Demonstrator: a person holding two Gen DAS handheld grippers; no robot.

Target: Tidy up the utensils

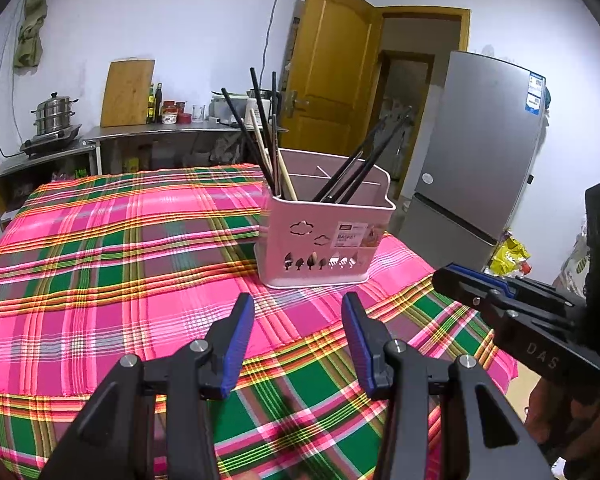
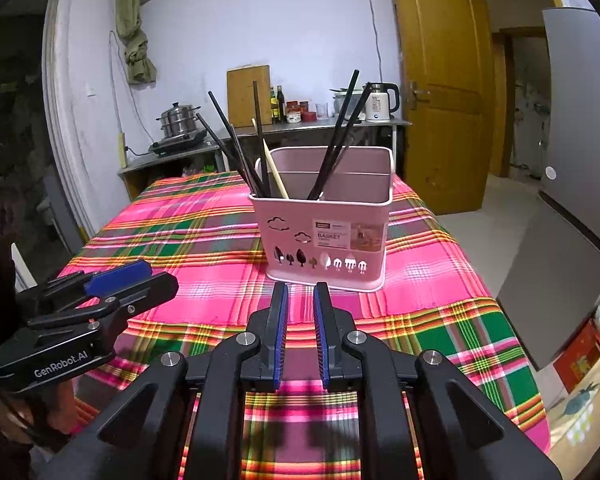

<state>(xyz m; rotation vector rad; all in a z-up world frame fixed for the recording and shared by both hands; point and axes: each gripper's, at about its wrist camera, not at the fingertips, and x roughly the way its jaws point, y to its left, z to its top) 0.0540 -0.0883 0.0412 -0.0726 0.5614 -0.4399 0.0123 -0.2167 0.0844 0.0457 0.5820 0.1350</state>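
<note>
- Pink basket (image 2: pixel 328 236) stands upright on the plaid tablecloth (image 1: pixel 100 264), just ahead of both grippers, touched by neither.
- Front wall: white sticker reading "BASKET"; smaller print too fine to read. Cloud cutouts above, a row of tree and utensil-shaped cutouts below.
- Black chopsticks (image 2: pixel 236 148) lean out of the left compartment with one pale wooden chopstick (image 2: pixel 275 174); a second black bunch (image 2: pixel 340 136) leans right from the middle section. Right section looks empty from here.
- Left gripper (image 1: pixel 298 344): jaws well apart, nothing between the blue pads, cloth showing through the gap.
- Right gripper (image 2: pixel 300 336): jaws close together with a narrow gap, nothing in it.
- Left gripper's side, seen from the right wrist view, reads "GenRobot.AI"; right gripper's body, from the left wrist view, shows "DAS".
- Background: grey fridge (image 1: pixel 476 152) with a blue label, unreadable; white kettle (image 2: pixel 380 102) on the steel counter.
</note>
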